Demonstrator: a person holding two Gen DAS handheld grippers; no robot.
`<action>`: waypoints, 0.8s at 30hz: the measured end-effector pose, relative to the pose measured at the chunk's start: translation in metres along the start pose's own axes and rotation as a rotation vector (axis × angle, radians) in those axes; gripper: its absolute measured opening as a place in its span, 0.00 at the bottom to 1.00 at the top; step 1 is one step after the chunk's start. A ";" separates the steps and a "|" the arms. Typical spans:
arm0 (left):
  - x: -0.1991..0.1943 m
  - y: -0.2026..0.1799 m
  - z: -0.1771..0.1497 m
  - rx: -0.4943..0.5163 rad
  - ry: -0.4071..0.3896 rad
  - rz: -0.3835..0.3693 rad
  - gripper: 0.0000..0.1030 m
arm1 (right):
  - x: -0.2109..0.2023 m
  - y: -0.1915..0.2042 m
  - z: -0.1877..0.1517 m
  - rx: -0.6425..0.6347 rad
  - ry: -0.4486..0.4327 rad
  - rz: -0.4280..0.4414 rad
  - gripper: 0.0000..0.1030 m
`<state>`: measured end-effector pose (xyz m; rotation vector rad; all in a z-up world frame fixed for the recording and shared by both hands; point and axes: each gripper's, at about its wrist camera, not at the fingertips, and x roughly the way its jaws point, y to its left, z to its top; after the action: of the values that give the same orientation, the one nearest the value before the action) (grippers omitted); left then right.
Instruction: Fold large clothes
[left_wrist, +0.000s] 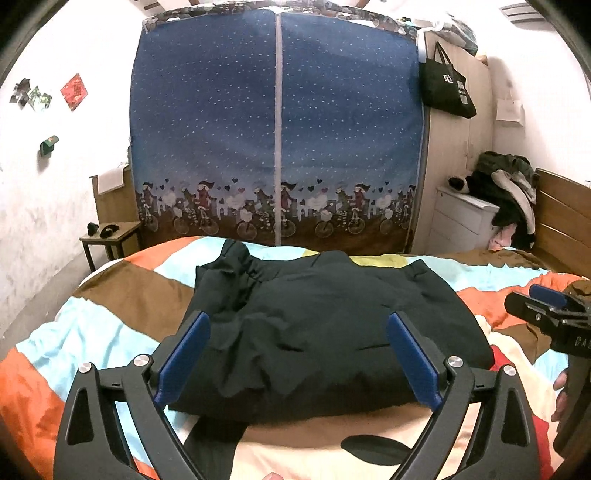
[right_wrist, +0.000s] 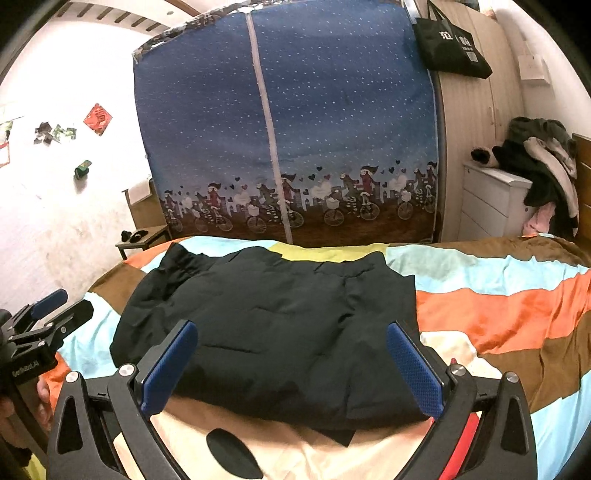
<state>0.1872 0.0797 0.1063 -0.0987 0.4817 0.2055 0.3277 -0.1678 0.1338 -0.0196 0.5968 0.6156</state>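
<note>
in the left wrist view, the left gripper (left_wrist: 297, 354) is held with jaws wide apart above a folded black jacket (left_wrist: 325, 332) lying on the striped bedspread (left_wrist: 122, 295). in the right wrist view, the right gripper (right_wrist: 291, 363) is likewise spread, gripping nothing, over the jacket (right_wrist: 273, 325).

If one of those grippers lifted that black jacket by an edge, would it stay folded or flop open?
Probably flop: the jacket is soft cloth with creases and a loose flap hanging at its near edge. Its puffy, quilted look suggests it is bulky but fairly light. It would likely drag rather than slide on the rumpled quilt.
</note>
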 end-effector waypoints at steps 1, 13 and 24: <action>-0.002 0.000 -0.003 -0.002 0.002 0.005 0.91 | -0.002 0.002 -0.003 -0.001 0.002 -0.002 1.00; -0.021 0.002 -0.032 0.024 0.009 0.038 0.92 | -0.024 0.018 -0.029 -0.014 -0.011 -0.022 1.00; -0.028 0.010 -0.061 0.038 0.040 0.046 0.92 | -0.028 0.022 -0.061 -0.004 0.035 -0.019 1.00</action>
<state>0.1335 0.0763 0.0647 -0.0550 0.5275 0.2400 0.2658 -0.1765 0.1007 -0.0401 0.6290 0.5993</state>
